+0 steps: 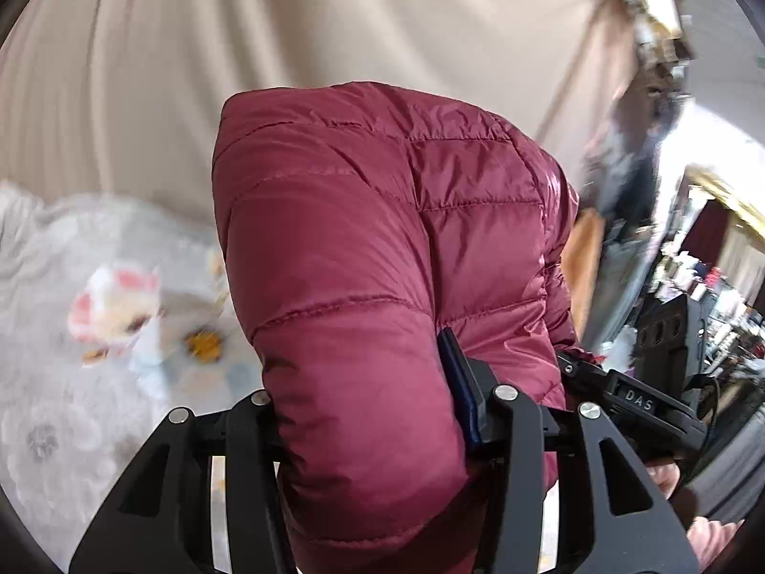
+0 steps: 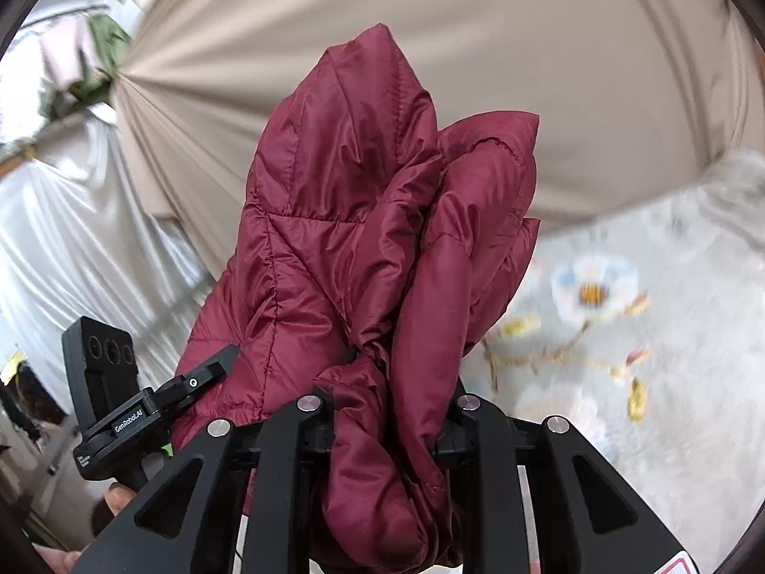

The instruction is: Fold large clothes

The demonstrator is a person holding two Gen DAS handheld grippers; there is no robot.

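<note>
A dark red quilted puffer jacket fills the middle of the left wrist view, lifted off the bed. My left gripper is shut on a thick padded fold of it, and the blue pad of one finger presses into the cloth. In the right wrist view the same jacket stands up in a bunched, pointed heap. My right gripper is shut on a gathered roll of its fabric. The jacket hides both sets of fingertips.
A pale grey bedspread with flower prints lies below. A beige curtain hangs behind, with a white drape beside it. A cluttered shelf stands at the far right. Each view shows the other gripper's black body.
</note>
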